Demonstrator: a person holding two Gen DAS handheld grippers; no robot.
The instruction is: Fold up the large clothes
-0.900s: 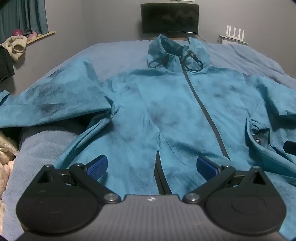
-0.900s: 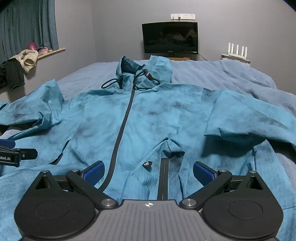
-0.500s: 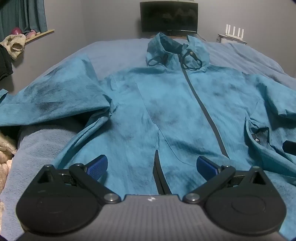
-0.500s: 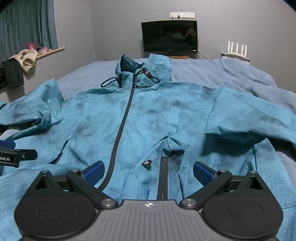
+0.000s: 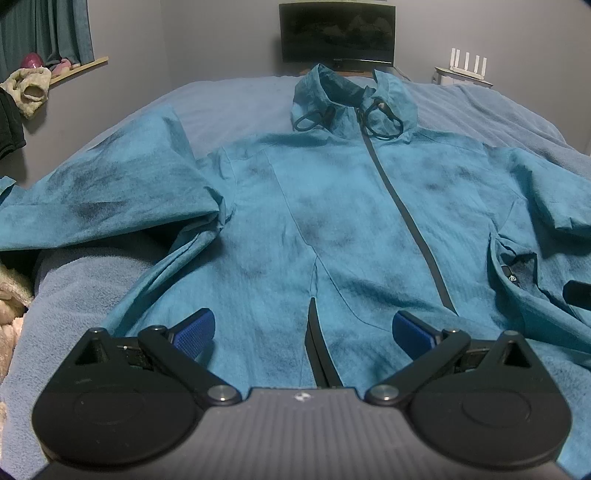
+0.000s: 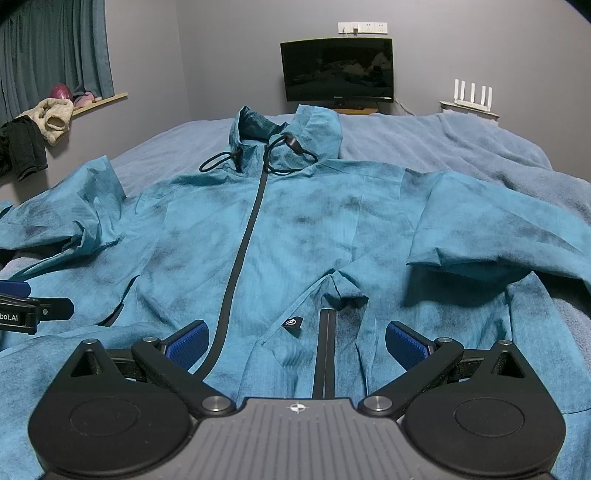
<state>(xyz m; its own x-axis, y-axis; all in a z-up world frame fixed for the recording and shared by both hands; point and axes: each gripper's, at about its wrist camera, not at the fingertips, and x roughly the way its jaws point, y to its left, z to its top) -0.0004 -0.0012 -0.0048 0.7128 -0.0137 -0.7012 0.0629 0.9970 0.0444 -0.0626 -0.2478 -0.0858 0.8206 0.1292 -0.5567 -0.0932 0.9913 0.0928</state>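
The teal hooded zip-front jacket [image 5: 332, 221] lies front-up and spread flat on the blue-covered bed [image 5: 229, 96], sleeves out, ready for a first fold. The left hand-held gripper [image 5: 303, 328] and right hand-held gripper [image 6: 297, 338] hover over its near hem, jaws wide apart, holding nothing. A loose black drawcord [image 6: 221, 162] lies at the collar, and the left sleeve [image 5: 110, 192] is bunched.

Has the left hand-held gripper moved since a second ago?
Yes, slightly. In the left wrist view the monitor sits higher, cut by the top edge, and the jacket looms larger, so the left hand-held gripper has tipped down.
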